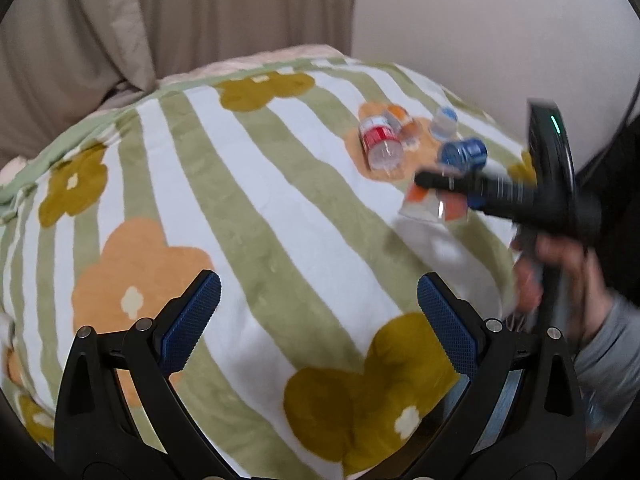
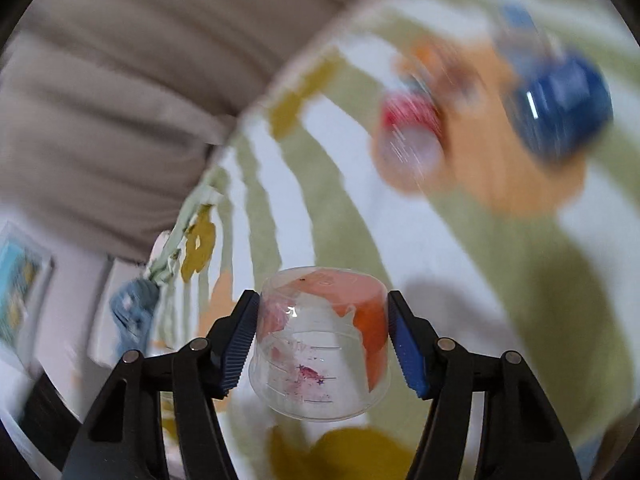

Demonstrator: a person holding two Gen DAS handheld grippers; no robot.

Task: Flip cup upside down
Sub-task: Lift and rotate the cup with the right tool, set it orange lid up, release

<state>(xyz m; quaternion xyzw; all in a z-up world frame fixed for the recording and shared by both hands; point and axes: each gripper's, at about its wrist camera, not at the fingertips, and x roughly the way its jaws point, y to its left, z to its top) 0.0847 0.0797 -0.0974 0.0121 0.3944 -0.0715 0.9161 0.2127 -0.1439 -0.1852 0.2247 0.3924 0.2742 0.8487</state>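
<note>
My right gripper (image 2: 320, 340) is shut on a clear plastic cup with an orange label (image 2: 320, 344), its base pointing away from the camera and its open rim toward it, held above the blanket. In the left wrist view the right gripper (image 1: 436, 182) shows blurred at the right, with the cup (image 1: 434, 204) between its fingers. My left gripper (image 1: 318, 308) is open and empty above the flowered blanket (image 1: 248, 208).
A red-labelled clear cup (image 1: 380, 142) lies on its side on the blanket. A blue cup (image 1: 464, 154), an orange one (image 1: 398, 118) and a clear one with a blue top (image 1: 444, 122) lie near it. A beige curtain (image 1: 160, 20) hangs behind.
</note>
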